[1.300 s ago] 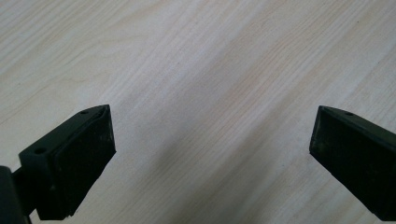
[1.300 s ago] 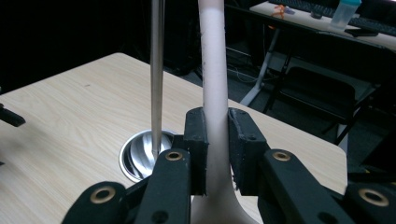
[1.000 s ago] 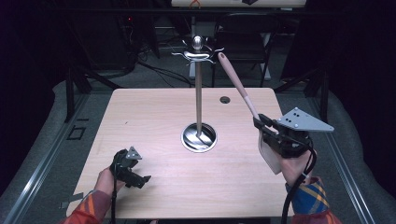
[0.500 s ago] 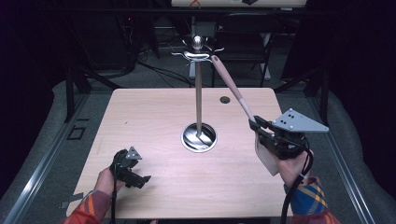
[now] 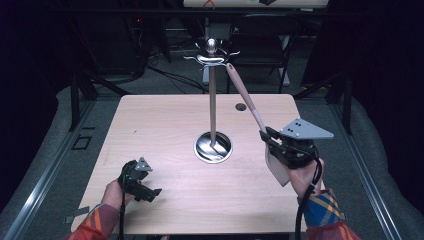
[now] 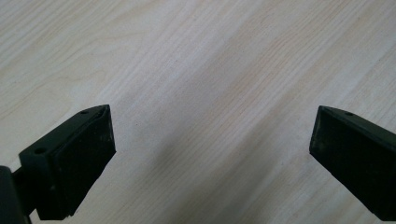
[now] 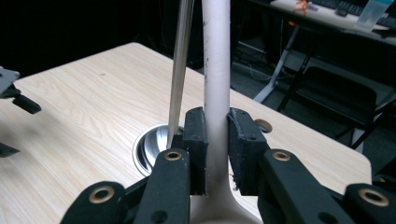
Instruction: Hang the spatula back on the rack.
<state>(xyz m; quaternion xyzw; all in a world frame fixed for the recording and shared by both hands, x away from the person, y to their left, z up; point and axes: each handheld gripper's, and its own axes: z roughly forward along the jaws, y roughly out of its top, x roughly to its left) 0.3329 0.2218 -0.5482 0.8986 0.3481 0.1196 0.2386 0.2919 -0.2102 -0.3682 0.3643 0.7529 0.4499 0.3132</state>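
So the right gripper [image 5: 266, 136], clamped on the pink spatula [image 7: 217, 84], has swung its handle tip closer to the rack's hooks [image 5: 212, 58]. Hanging looks close. The left gripper [image 5: 150, 185] sits empty, jaws apart.

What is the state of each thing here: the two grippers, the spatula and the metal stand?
Left gripper: open, nothing between its jaws, low over the table.
Right gripper: shut on the spatula handle.
Spatula: held tilted, handle end up near the stand's hooks.
Stand: upright on its round base, hooks bare.
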